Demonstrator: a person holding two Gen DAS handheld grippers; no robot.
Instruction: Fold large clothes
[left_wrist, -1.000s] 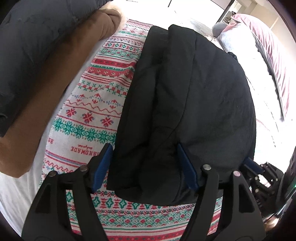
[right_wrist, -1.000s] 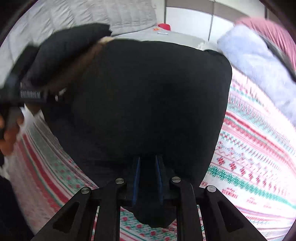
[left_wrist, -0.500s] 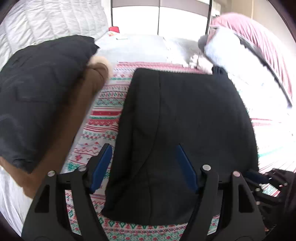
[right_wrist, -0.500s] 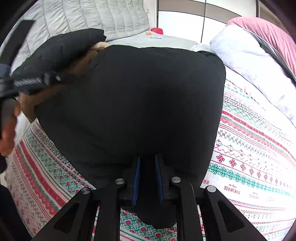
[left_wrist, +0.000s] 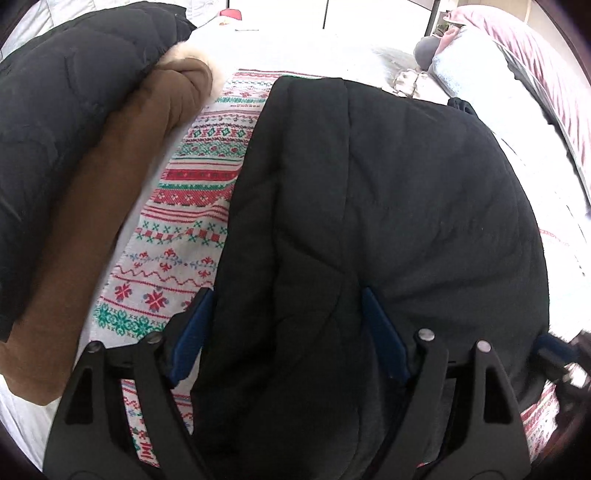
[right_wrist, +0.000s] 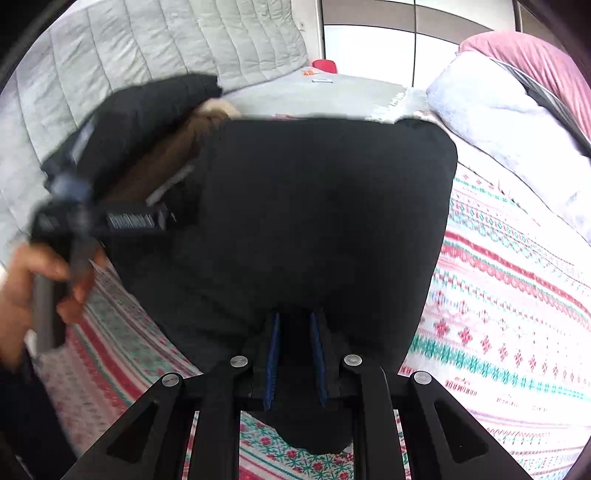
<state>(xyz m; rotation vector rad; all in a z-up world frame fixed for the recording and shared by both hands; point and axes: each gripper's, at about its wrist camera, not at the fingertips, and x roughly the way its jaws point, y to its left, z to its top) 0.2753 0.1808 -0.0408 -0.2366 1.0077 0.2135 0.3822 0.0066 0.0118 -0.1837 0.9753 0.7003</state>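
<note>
A black quilted jacket lies folded on a patterned cloth on a bed. My left gripper straddles the jacket's thick near-left fold. Its jaws are opening, with the fold between them and the blue pads standing wide. In the right wrist view the same jacket fills the middle, and my right gripper is shut on its near hem. A hand holds the left gripper at the jacket's left side there. Part of the right gripper shows at the left wrist view's right edge.
A red, green and white patterned cloth covers the bed under the jacket. A brown coat with a fur trim and a dark quilted coat lie to the left. A pale blue blanket and a pink cover sit at the right.
The left gripper's pads have spread a little wider around the jacket fold and its view has swung. The right gripper has lifted slightly, keeping hold of the hem.
</note>
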